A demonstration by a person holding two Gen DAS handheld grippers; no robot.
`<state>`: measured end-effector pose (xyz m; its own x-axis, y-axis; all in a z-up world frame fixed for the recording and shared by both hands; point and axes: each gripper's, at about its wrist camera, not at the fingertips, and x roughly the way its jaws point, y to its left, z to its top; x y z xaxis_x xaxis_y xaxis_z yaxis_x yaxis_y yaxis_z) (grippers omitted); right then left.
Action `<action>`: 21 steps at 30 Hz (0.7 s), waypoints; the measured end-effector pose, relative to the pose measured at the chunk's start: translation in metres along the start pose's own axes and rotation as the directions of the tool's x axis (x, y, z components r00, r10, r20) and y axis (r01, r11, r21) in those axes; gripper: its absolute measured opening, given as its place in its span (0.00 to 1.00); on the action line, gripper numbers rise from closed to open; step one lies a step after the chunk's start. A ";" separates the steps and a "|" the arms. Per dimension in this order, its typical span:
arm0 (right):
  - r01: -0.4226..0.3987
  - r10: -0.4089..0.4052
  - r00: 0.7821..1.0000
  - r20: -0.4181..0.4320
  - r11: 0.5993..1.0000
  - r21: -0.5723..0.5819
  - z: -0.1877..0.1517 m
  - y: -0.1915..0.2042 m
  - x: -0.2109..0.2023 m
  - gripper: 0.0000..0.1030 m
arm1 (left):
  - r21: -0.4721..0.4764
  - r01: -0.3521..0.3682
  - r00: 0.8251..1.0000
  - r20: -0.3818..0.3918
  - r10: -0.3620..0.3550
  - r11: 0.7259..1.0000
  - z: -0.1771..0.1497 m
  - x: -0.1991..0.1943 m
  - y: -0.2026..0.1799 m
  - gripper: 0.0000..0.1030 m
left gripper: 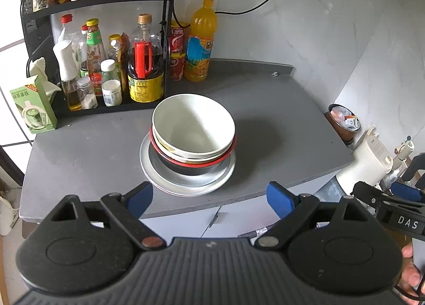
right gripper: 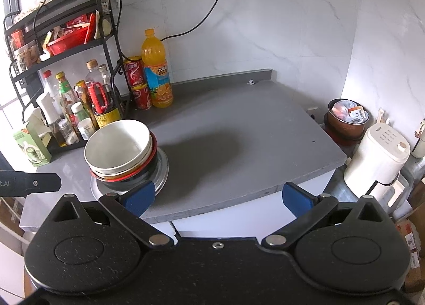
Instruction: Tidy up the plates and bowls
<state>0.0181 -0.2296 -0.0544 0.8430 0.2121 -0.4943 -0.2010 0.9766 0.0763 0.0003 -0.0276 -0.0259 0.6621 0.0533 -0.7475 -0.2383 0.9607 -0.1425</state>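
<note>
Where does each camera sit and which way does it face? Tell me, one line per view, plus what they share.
Left wrist: on the left gripper, facing the bowl stack on the grey counter; its blue fingers are spread, a hand at right.
Right wrist: on the right gripper, facing the counter's bare part, the stack at left; fingers spread.
Shared: stack, orange juice bottle, rack, white kettle.

This is a home kitchen. A black rack (left gripper: 98,2) holds sauce bottles (left gripper: 144,66) and jars, and a big bottle of orange juice (left gripper: 200,39) stands next to red cans (right gripper: 138,84) on the gray counter (right gripper: 239,129). Bowls (left gripper: 194,129) sit stacked on a plate (left gripper: 186,180), and a white kettle (right gripper: 377,156) stands by the tiled wall (right gripper: 265,26).
</note>
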 end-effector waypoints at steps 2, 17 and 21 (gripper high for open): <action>0.000 0.000 1.000 -0.001 1.000 0.002 0.001 -0.001 0.001 1.00 | 0.005 0.000 1.000 0.000 0.000 1.000 0.001 0.001 -0.001 0.89; 0.002 -0.002 1.000 -0.002 0.999 0.037 0.007 -0.007 0.005 1.00 | 0.071 0.022 1.000 -0.002 -0.022 0.997 0.009 0.010 -0.016 0.89; 0.009 -0.009 1.000 -0.008 0.999 0.040 0.008 -0.008 0.007 1.00 | 0.070 0.021 1.000 -0.006 -0.021 0.997 0.011 0.011 -0.015 0.89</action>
<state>0.0295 -0.2352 -0.0513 0.8410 0.2030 -0.5015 -0.1732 0.9792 0.1060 0.0196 -0.0388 -0.0250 0.6627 0.0315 -0.7482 -0.1735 0.9784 -0.1124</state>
